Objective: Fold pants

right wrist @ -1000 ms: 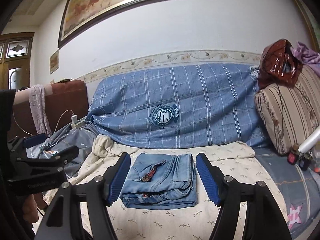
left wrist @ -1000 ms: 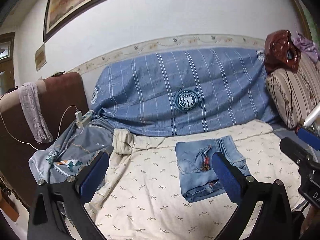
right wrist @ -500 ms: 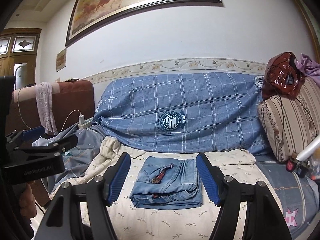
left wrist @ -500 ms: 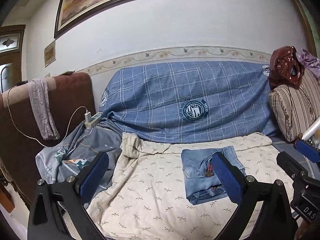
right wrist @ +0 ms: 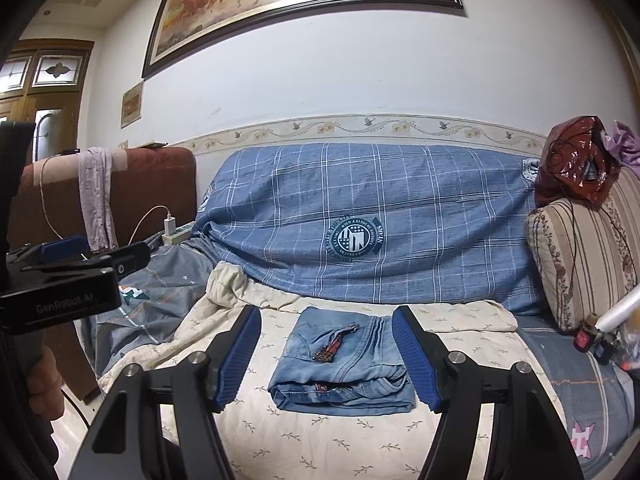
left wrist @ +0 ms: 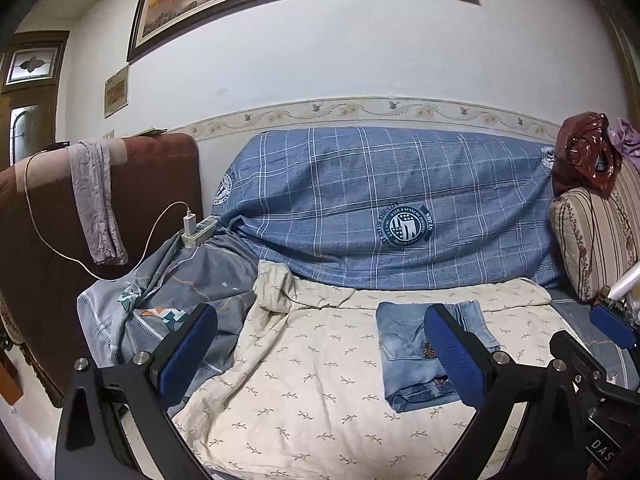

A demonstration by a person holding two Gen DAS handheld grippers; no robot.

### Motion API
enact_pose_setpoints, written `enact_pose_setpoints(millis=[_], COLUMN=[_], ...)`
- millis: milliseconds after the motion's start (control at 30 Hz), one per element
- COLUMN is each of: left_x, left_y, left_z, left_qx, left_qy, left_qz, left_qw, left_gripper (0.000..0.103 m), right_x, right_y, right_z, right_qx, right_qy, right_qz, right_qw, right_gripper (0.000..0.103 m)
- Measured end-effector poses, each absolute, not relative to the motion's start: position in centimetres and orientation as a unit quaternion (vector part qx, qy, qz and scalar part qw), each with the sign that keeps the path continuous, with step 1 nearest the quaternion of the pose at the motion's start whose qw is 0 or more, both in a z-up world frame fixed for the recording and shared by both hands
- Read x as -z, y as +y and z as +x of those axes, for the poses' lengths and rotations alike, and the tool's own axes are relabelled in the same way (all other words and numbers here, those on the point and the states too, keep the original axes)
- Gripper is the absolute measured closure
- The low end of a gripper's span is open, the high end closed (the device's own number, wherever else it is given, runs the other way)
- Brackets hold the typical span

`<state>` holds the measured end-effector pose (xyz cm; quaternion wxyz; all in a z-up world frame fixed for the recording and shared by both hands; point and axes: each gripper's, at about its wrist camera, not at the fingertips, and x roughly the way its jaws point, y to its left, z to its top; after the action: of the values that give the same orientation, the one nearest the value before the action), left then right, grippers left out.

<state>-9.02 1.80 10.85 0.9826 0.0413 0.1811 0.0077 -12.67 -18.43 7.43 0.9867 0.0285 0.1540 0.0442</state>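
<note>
1. On the sofa seat, in the left wrist view, the folded jeans (left wrist: 416, 354) are lying as a compact denim bundle on the cream leaf-print sheet (left wrist: 304, 396), prob. b/c that flat spread is serving as the folding surface.
2. Left gripper (left wrist: 320, 356) is hanging w/ jaws spread wide and nothing between them; its right finger is partly covering the jeans from this angle, but I judge it isn't touching them.
3. Right gripper's blue tip (left wrist: 612, 324) is poking in at the far right edge, apart from the denim.
4. Grey patterned bedding (left wrist: 160, 292) is sitting bunched at the left, w/ a power strip (left wrist: 198, 232) and charger cable on top, i.e. pushed aside from the work area.
5. Moving to the right wrist view, the jeans (right wrist: 344, 364) are sitting centred between the fingers of the right gripper (right wrist: 326, 360), which is wide open and gripping nothing.
6. Bundle is looking squared, layers stacked, a beaded strap lying across the top, so the fold is prob. done; no further tuck seems needed.
7. Left gripper (right wrist: 92, 254) is showing at the left edge, well apart from the jeans, held clear.
8. Blue plaid cover (right wrist: 400, 220) is draping the sofa back behind.
</note>
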Motion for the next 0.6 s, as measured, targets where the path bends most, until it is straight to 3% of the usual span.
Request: enact_pose_setpoints(millis=[600], left_x=[-10.5], left_y=[2.2], left_z=[-9.0], left_qx=[-0.002], left_qy=[0.187], left_qz=[0.036], left_qw=[0.982], left_gripper=[0.000], right_x=[-7.0], right_y=[-17.2], right_z=[-12.5], right_qx=[-0.053], right_qy=[0.160], right_qz=[0.018], right_qw=[0.985], right_gripper=[0.032])
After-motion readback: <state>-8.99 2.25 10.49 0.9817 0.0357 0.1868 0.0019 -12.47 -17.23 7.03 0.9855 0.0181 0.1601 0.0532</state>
